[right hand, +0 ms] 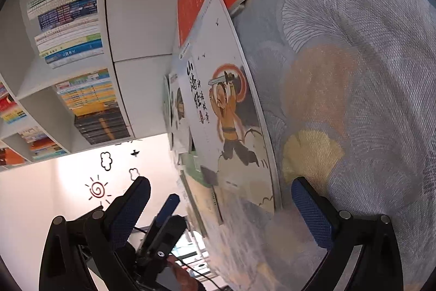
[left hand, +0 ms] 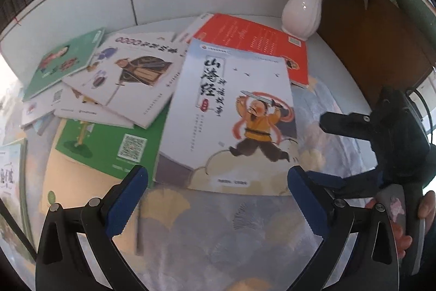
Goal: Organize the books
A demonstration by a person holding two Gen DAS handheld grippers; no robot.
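A white book with an orange-clad sword figure (left hand: 231, 116) lies on top of a loose pile on the patterned tablecloth (left hand: 207, 222). My left gripper (left hand: 216, 182) is open just short of that book's near edge, with nothing between its blue pads. At the book's right edge my right gripper (left hand: 324, 152) is open and rolled on its side. In the right wrist view the same book (right hand: 231, 127) has its near corner just ahead of the open right gripper (right hand: 220, 187), with one finger (right hand: 310, 209) low against the cloth. Under it lie a red book (left hand: 253, 45) and a green book (left hand: 109, 146).
More books are scattered to the left, including a white one with a warrior (left hand: 130, 72) and a green one (left hand: 65, 59). A white vase of flowers (left hand: 302, 10) stands behind the red book, beside a brown board (left hand: 368, 45). Full bookshelves (right hand: 76, 51) line the back.
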